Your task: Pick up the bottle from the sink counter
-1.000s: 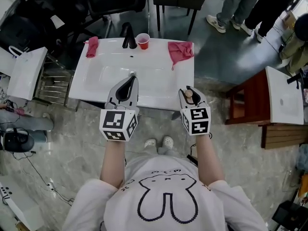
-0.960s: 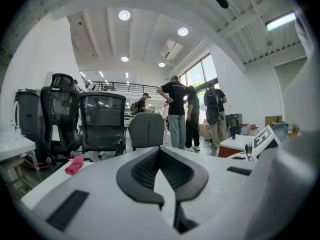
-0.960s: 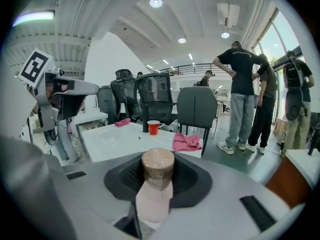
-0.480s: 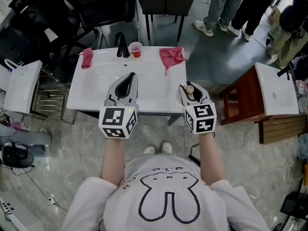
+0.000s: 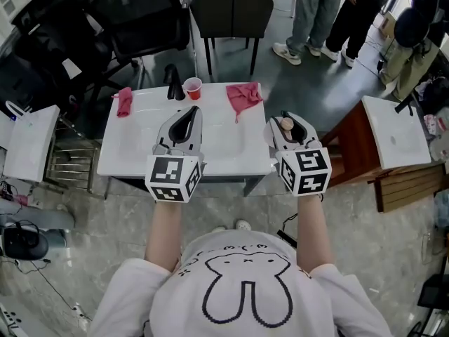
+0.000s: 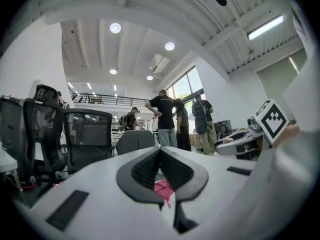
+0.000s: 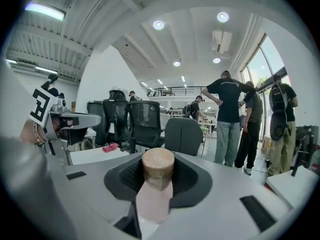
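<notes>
A: Where is the bottle (image 7: 156,181) at this moment?

B: Clenched in my right tongs (image 5: 286,121). Both jaws press on its pink body from either side, and its brownish cap sticks up between them. Seen from my head, it hangs just past the right end of the white surface (image 5: 126,161). It is clear of it, not standing on it.

A: And your other tongs?

B: My left tongs (image 5: 192,109) are closed on themselves, tips together and nothing gripped. They hover over the middle of the surface and point toward its far edge.

A: What lies on the surface itself?

B: Along the far edge there is a black faucet (image 5: 171,83), with a red cup (image 5: 193,88) just beside it on the right. A pink cloth (image 5: 125,102) lies at the far left corner. A second pink cloth (image 5: 243,97) lies at the far right corner, and a scrap of pink shows under the closed jaws in the left gripper view.

A: And around the surface?

B: Beyond its far edge stands a dark chair (image 5: 231,9), and past that, to the right, people (image 5: 306,12) are standing. Right of the surface a white slab (image 5: 393,128) rests on a wooden stand, well apart from my right tongs. Left of the surface lies another white panel (image 5: 31,142).
</notes>
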Demonstrator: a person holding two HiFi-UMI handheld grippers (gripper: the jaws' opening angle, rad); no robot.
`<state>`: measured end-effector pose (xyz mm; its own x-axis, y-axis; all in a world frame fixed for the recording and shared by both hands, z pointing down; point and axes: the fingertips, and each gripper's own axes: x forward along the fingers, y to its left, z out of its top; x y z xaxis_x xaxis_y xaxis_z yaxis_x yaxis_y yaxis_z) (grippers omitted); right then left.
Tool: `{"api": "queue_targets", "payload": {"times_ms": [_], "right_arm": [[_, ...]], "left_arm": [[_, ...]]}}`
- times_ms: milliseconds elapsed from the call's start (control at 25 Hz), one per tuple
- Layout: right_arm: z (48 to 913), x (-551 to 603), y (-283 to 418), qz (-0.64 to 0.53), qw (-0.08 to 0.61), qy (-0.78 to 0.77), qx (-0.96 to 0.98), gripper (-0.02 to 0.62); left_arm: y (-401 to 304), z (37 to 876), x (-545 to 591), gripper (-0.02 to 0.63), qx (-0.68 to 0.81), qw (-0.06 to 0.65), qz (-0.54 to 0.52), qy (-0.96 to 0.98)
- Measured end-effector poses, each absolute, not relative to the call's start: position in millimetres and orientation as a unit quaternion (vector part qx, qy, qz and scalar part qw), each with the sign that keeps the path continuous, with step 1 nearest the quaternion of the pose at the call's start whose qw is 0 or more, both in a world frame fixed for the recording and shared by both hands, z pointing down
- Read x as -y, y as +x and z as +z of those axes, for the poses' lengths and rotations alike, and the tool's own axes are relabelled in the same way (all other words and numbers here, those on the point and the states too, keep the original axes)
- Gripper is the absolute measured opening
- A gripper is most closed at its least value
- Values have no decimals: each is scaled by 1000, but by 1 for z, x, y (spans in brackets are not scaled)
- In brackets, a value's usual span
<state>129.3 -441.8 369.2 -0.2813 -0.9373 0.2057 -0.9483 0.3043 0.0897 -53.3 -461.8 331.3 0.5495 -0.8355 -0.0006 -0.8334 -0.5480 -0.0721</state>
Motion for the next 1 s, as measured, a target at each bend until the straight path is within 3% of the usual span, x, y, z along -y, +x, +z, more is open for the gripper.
{"api": "queue_targets", "payload": {"times_ms": [1000], "right_arm": [[248,411,156,-105,27,635,765,133]], "left_arm": [[-61,260,464,9,-482,118,50,-867]]}}
